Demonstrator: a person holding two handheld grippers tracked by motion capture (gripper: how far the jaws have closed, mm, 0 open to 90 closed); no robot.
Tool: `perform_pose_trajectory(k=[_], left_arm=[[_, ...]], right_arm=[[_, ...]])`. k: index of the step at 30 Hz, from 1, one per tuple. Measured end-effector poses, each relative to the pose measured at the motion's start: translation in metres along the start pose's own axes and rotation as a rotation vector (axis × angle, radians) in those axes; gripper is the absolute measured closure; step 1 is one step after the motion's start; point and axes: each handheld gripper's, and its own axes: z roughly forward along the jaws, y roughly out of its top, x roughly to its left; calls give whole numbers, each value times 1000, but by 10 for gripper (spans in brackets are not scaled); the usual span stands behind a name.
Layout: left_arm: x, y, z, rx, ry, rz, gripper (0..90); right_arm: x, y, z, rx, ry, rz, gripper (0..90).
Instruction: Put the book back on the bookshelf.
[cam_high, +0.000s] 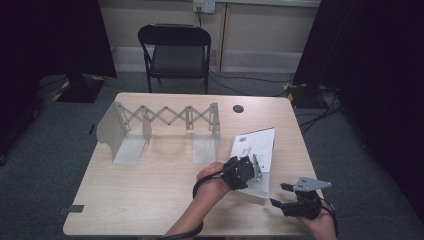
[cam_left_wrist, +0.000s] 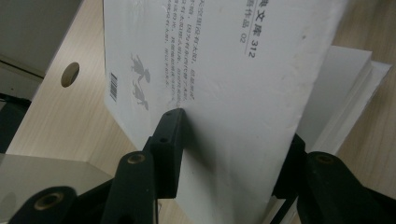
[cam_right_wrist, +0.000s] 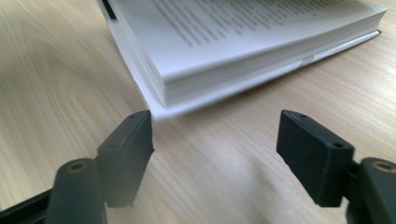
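Book (cam_high: 257, 150) on counter (cam_high: 150, 195), left gripper (cam_high: 252, 167) clamped on its lifted cover (cam_left_wrist: 224, 93), right gripper (cam_high: 281, 195) jaws apart beside it.

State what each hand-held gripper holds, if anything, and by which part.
The left hand-held gripper clamps the book's lifted white cover at its near edge. The right hand-held gripper is open and holds nothing.

Left gripper (cam_high: 248, 169), held by the left hand (cam_high: 212, 181) with forearm entering from below, has its 2 jaws clamped. Right gripper (cam_high: 281, 194), in the right hand (cam_high: 320, 222), hovers with jaws spread.
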Motion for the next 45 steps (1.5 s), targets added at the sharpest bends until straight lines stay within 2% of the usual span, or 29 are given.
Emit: perform_pose_trajectory(k=[2, 3, 6, 8, 10, 14, 16, 22, 24, 26, 30, 35, 36, 39, 42, 45], left_arm=[[3, 3, -3, 15, -4, -5, 571], [4, 4, -4, 19, -8, -9, 577], [4, 10, -8, 31, -20, -11, 583], [5, 12, -12, 31, -28, -21, 584], [5, 15, -17, 36, -31, -24, 591], [3, 19, -26, 51, -56, -19, 596], [1, 21, -28, 53, -63, -19, 596], [-1, 23, -31, 60, -70, -19, 596], [-1, 24, -32, 64, -73, -23, 596], [-2, 24, -31, 65, -74, -25, 596], [-3, 25, -31, 71, -74, -21, 595], [-3, 26, -31, 75, -72, -28, 595], [-3, 26, -31, 79, -73, -26, 595], [-3, 28, -33, 79, -76, -36, 595], [-4, 29, -34, 85, -76, -23, 595], [-2, 32, -37, 99, -87, -28, 597]], right_arm=[[0, -2, 0, 10, -25, -26, 222], [1, -3, 0, 19, -17, -43, 188], [4, -4, 3, 41, -44, -79, 184], [6, -3, 4, 38, -53, -88, 183], [7, -2, 5, 35, -52, -96, 140], [13, -1, 10, 71, -61, -125, 144], [16, 0, 11, 63, -64, -140, 187], [18, 7, 14, 35, -66, -145, 242], [17, 7, 16, 40, -86, -147, 246], [16, 7, 16, 33, -79, -133, 247], [14, 9, 13, 1, -98, -117, 257], [15, 9, 17, 1, -102, -128, 261], [15, 10, 17, -5, -113, -143, 261], [16, 11, 17, -16, -110, -147, 261], [18, 13, 15, -23, -106, -163, 261], [19, 15, 13, -29, -104, -175, 259]])
